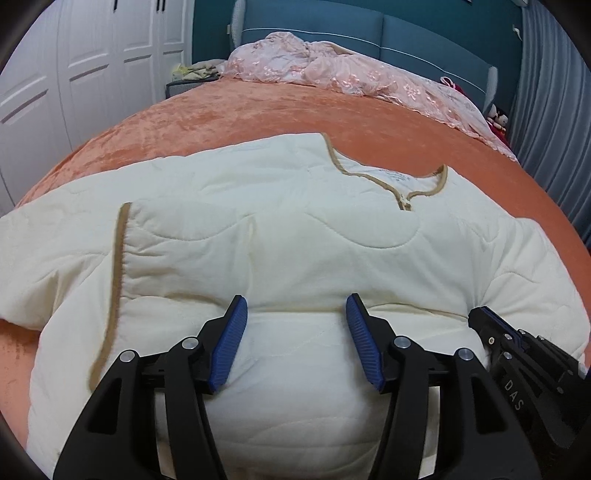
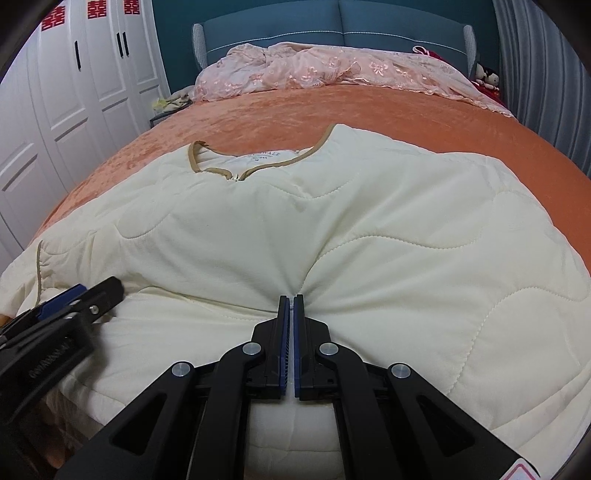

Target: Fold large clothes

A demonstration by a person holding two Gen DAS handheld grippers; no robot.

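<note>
Nearest the lens, lower centre of the right wrist view: my right gripper [image 2: 293,297], its blue-padded fingers [image 2: 283,332] pressed together on a pinch of the cream quilted jacket [image 2: 388,236], the cloth puckering into radiating creases at the tips.

Lower centre of the left wrist view: my left gripper [image 1: 294,301], fingers [image 1: 229,339] spread wide, holding nothing, poised over a fold line in the jacket [image 1: 295,236]. Whether the tips touch the cloth, I cannot tell.

Lower right of the left view: my right gripper [image 1: 480,317] seen from the side, just beside my left one. Lower left of the right view: my left gripper [image 2: 96,291], blurred.

Jacket: spread across the near part of the bed, filling the middle of both views. Tan-trimmed neckline [image 2: 251,168] with a printed label lies at the upper middle, pointing away from me. A tan-edged cuff or hem [image 1: 120,258] at the left of the left view.

Orange bedspread [image 1: 229,114]: under the jacket, running to the upper frame.

Pink lace bedding [image 2: 325,70]: heaped at the top, against the blue headboard [image 2: 399,22].

White wardrobe doors [image 2: 74,85]: upper left.

Grey curtain [image 1: 550,92]: upper right.
</note>
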